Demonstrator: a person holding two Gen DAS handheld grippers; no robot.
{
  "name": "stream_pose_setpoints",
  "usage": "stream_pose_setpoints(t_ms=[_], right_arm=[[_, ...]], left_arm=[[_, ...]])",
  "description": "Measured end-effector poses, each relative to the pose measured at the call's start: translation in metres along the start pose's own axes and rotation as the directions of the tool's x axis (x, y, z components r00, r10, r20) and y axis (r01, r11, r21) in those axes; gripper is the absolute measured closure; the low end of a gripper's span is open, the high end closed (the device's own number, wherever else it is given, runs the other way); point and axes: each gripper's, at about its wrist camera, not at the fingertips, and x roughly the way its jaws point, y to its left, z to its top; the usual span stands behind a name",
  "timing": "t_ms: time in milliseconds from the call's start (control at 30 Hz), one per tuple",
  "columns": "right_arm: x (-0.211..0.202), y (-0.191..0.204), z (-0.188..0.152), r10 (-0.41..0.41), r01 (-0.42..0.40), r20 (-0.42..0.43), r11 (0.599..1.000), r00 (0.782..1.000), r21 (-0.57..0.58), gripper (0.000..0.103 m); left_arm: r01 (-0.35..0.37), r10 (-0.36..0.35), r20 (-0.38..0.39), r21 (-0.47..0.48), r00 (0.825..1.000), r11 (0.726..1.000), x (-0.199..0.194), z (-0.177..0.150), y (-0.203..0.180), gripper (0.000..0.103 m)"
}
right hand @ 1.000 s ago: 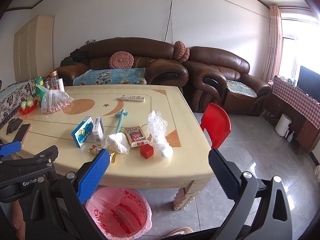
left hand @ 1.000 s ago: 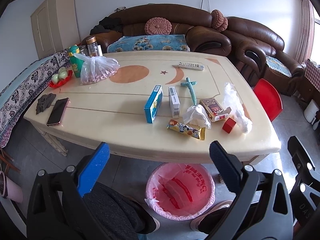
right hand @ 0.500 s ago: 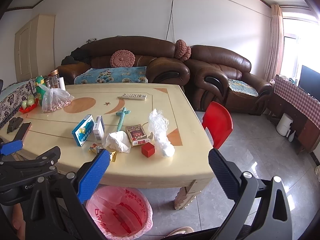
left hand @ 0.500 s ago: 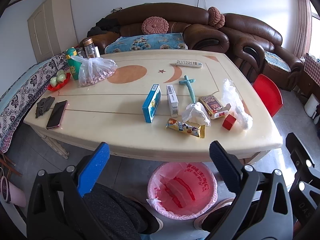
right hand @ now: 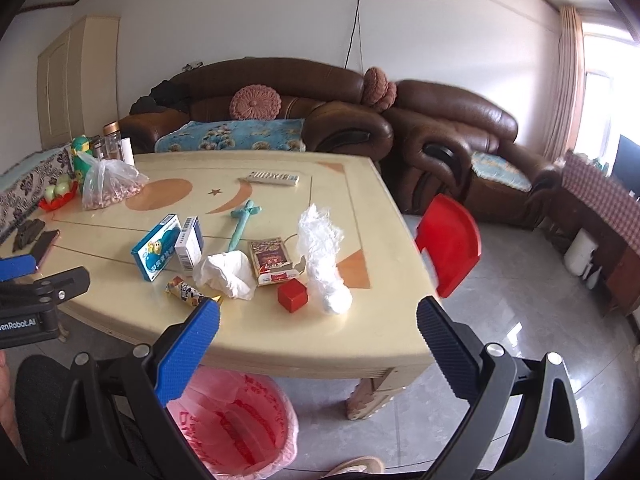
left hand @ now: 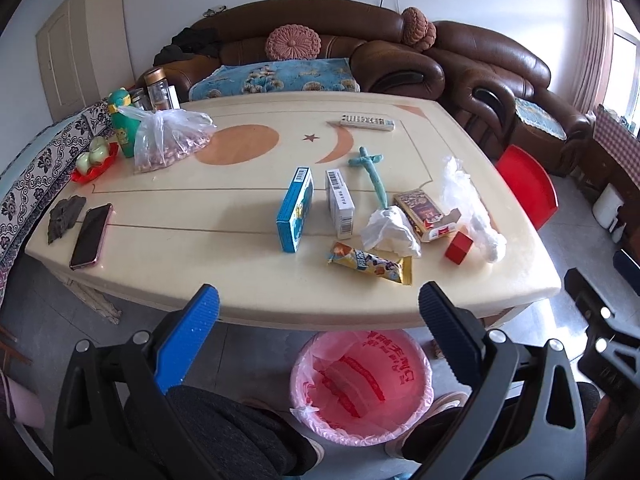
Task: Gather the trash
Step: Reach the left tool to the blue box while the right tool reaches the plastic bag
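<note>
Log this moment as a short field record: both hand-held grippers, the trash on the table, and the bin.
left hand-held gripper: open, empty, short of the table edge
right hand-held gripper: open, empty
likely trash: snack wrapper, crumpled tissue, clear plastic wrap
bin: pink liner, on the floor below the table's near edge

Both wrist cameras look forward from before the table's (left hand: 248, 296) near edge, the right one further right; they share the tabletop and sofa (right hand: 280, 92).

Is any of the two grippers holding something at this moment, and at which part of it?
Nothing is held. The left gripper and the right gripper are both open and empty, above the near table edge.
</note>
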Motion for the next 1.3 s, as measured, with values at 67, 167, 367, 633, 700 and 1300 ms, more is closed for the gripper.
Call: stream_pose_setpoints(t_ms=[67,167,367,633,700,1300], right_arm=[[0.009,-0.005,0.003,0.015,-0.015,-0.008,1.0,1.0,0.009,0.006],[0.023,-0.01,0.009,0.013,-0.012,-0.014,1.0,1.0,0.008,0.006],[0.039,-0.014,0.018,0.038,-0.037,-0.029,0.999,0.999,0.023,0.006],[0.067,-0.025,0.026,0.078,-0.072,-0.083,0.995,0.993,0.067,0.006],[0.077,-0.025,0.029,0.08,-0.076,-0.082,0.996,0.993,0.051,0.006],[0.233,-0.02,0.06,0.17,-0.164,-0.21,0.985,0.963,0.043,0.007]], left_arm=[[-0.011,0.011,-0.009,0.002,1.0,1.0,0.008,0.006,0.003,0.005],[-0.01,0.01,-0.019,0.001,1.0,1.0,0.016,0.014,0.006,0.005],[-0.011,0.012,-0.035,0.034,0.999,0.999,0.029,0.024,0.003,0.005],[-0.018,0.02,-0.015,0.136,1.0,0.991,0.045,0.041,-0.004,0.005],[-0.01,0.015,-0.032,0.152,0.999,0.988,0.058,0.046,-0.003,0.005],[0.128,-0.101,-0.252,0.092,0.963,0.988,0.197,0.085,0.031,0.005]])
